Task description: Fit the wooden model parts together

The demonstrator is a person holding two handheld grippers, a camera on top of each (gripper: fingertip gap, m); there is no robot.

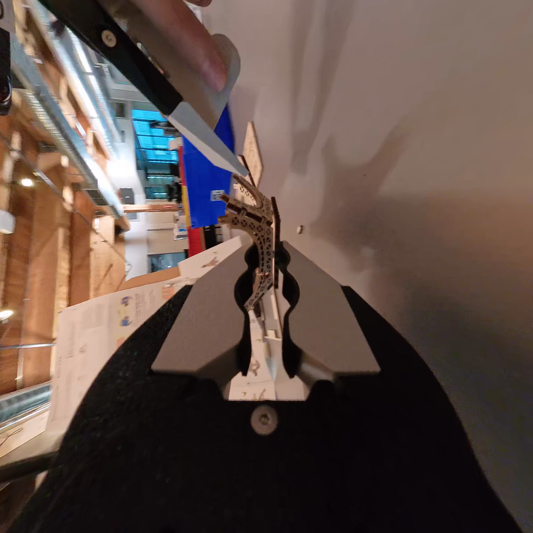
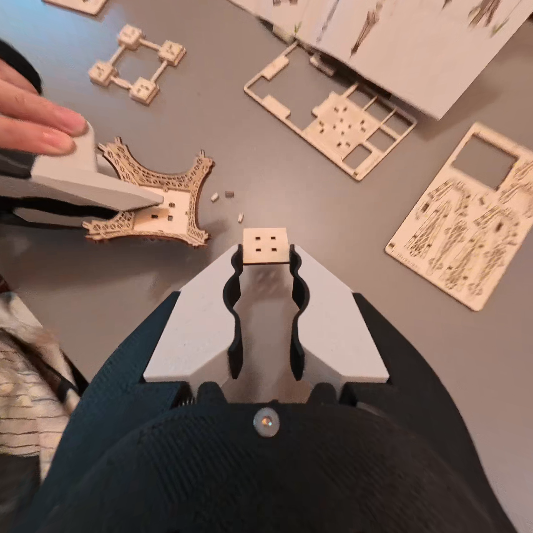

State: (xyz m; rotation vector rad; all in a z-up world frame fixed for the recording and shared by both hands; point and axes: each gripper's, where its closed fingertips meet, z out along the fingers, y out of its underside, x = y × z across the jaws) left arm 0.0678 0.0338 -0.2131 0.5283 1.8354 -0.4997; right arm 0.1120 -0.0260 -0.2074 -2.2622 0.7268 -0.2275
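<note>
Two wooden model parts are held, one in each set of tongs.

A square plate with four slots (image 2: pixel 265 245) is clamped at the tips of the right gripper (image 2: pixel 265 253); the lattice tower base (image 2: pixel 161 199), to its front-left above the grey table (image 2: pixel 288 178), is pinched by the left gripper (image 1: pixel 266 259).

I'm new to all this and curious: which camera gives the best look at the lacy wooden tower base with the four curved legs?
The right wrist view: the tower base appears from above, all four legs visible, gripped by the left gripper. The left wrist view shows it edge-on between its own fingers.

Timber-clad hall (image 1: pixel 43 230), grey worktable (image 2: pixel 259 178)
</note>
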